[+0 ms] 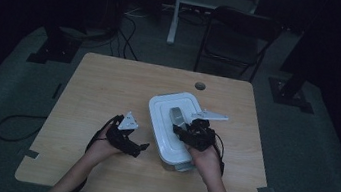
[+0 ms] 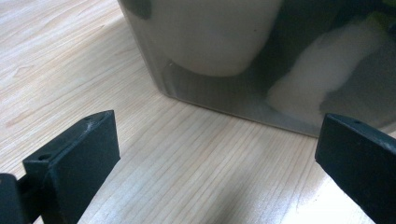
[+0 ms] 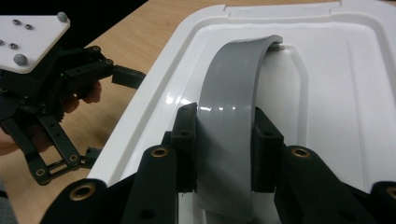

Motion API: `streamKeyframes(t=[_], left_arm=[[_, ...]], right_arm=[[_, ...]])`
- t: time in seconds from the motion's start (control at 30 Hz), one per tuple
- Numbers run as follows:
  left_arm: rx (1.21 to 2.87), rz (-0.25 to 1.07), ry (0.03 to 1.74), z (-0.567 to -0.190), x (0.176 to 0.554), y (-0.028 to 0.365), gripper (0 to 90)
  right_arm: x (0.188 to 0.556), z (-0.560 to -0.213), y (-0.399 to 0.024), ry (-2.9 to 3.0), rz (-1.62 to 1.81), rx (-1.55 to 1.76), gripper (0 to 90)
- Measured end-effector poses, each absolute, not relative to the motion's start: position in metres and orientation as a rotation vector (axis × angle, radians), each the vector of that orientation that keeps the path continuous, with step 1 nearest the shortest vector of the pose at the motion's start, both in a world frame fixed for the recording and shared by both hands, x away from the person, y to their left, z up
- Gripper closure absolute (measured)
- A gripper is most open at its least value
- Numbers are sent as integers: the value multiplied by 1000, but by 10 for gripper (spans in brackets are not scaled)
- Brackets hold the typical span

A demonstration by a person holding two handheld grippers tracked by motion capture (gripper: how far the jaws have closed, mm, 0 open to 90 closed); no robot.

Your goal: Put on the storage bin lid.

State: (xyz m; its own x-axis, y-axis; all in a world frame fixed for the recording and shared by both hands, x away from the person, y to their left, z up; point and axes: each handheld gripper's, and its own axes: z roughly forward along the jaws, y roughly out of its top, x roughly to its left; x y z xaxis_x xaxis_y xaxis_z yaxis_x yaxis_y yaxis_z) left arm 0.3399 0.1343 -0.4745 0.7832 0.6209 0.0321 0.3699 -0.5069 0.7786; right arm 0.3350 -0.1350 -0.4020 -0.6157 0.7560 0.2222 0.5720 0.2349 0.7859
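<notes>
The right hand-held gripper pinches the grey handle on the white storage-box lid. Beside the lid, the left hand-held gripper stands spread over the tabletop.

**Fingers clamped on the grey handle**

The right gripper rises from 6 o'clock, its fingers pressed against both edges of the grey handle, which arches up towards 12 o'clock over the white lid. At 9 o'clock the left gripper sits just beside the lid's edge, fingers apart, over the wooden surface, a white plate on top.
</notes>
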Motion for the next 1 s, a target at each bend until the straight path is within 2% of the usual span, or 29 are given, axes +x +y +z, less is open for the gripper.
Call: streamKeyframes(t=[0.63, 0.8, 1.0], left_arm=[[2119, 399, 793, -473, 347, 137, 6], [2110, 400, 800, -471, 349, 136, 6], [2088, 412, 808, -467, 349, 139, 6]], right_arm=[[337, -400, -134, 2283, 1303, 1260, 676], [336, -396, -138, 2296, 1372, 1258, 540], [333, -389, -135, 2277, 1358, 1229, 511]])
